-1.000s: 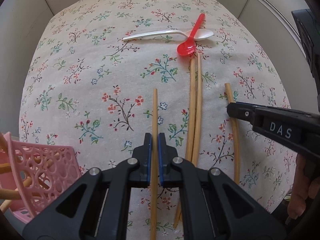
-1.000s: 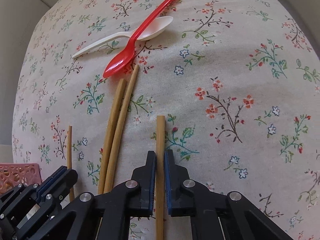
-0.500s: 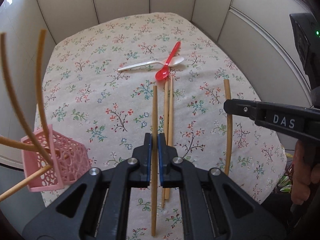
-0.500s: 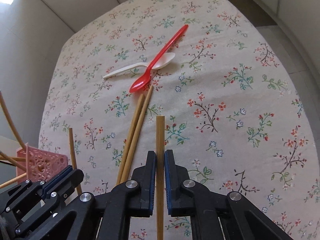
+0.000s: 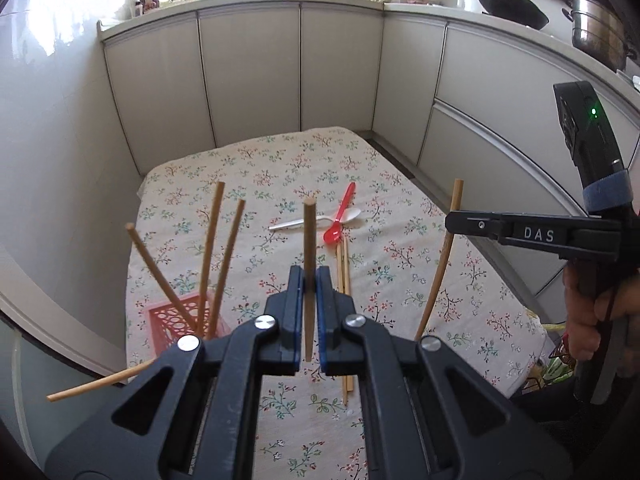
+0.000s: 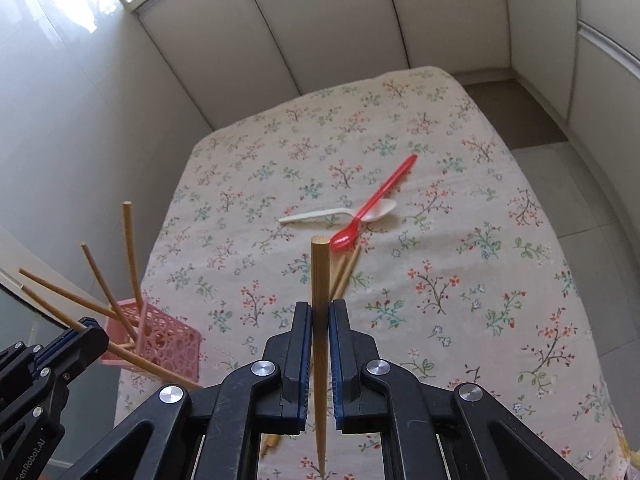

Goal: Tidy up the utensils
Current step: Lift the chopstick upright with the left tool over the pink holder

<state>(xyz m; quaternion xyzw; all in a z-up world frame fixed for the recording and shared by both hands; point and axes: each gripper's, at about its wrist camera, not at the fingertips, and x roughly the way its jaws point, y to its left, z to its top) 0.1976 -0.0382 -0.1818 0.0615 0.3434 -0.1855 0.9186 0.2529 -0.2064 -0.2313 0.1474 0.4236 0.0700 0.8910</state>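
My left gripper is shut on a wooden chopstick and holds it high above the table. My right gripper is shut on another wooden chopstick, also raised; it shows in the left wrist view. A pink perforated basket at the table's near left corner holds several chopsticks that lean outward. Two chopsticks lie on the floral tablecloth. A red spoon lies across a white spoon beyond them.
The table with the floral cloth stands in a corner of grey cabinet doors. A counter above carries bottles, a wok and a pot. Floor tiles lie to the right of the table.
Both grippers have risen well above the table, each lifting its chopstick off the cloth. The view has widened to take in the cabinets and the whole basket.
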